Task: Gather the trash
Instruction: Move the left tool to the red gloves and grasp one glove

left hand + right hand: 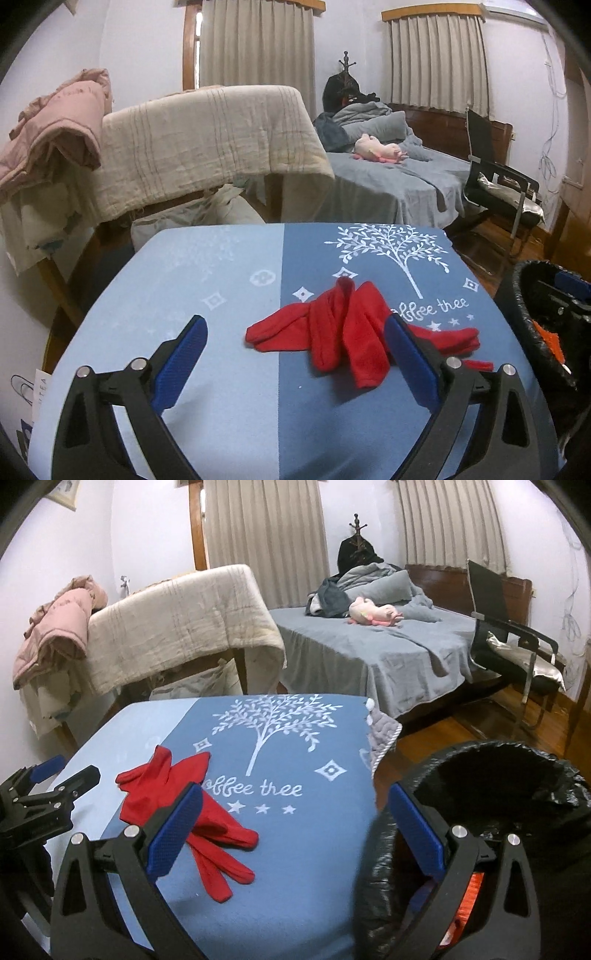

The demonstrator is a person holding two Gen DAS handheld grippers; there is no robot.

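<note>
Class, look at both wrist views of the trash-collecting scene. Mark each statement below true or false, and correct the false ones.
1. The red fabric pieces lie on the blue patterned tablecloth. True.
2. The left gripper is shut on the red fabric. False: its jaws stand open, with nothing held between them.
3. The bin lined with a black plastic bag stands to the right of the table. True.
4. The right gripper holds a bottle. False: it is open and empty.
5. A pink plush toy lies on the grey bed. True.
6. The curtains are drawn wide open. False: they hang closed over the windows.
</note>
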